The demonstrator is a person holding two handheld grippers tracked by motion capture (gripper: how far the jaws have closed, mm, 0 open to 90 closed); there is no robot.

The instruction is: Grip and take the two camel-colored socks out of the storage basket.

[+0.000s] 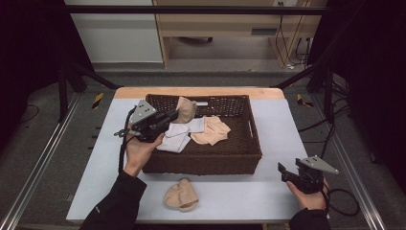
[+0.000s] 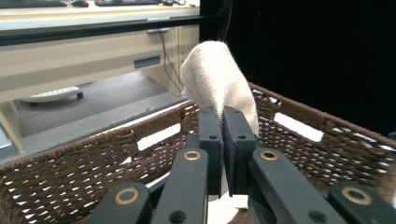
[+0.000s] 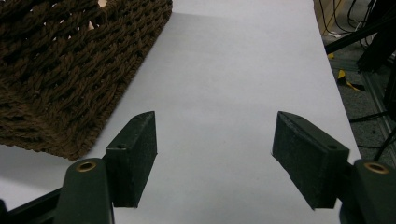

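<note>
My left gripper (image 1: 174,115) is raised over the left part of the brown wicker basket (image 1: 201,164), shut on a beige sock (image 1: 186,109). In the left gripper view the sock (image 2: 212,79) stands up from between the closed jaws (image 2: 222,114), with the basket wall (image 2: 93,163) behind it. A white sock (image 1: 179,134) and a peach sock (image 1: 210,130) lie inside the basket. My right gripper (image 1: 283,172) rests low at the table's right front, open, with nothing between its jaws (image 3: 214,135). The basket's corner (image 3: 70,70) lies to its left.
Another beige sock (image 1: 181,195) lies on the white table (image 1: 239,191) in front of the basket. Bare tabletop (image 3: 233,70) stretches ahead of the right gripper. A black frame and metal rails border the table.
</note>
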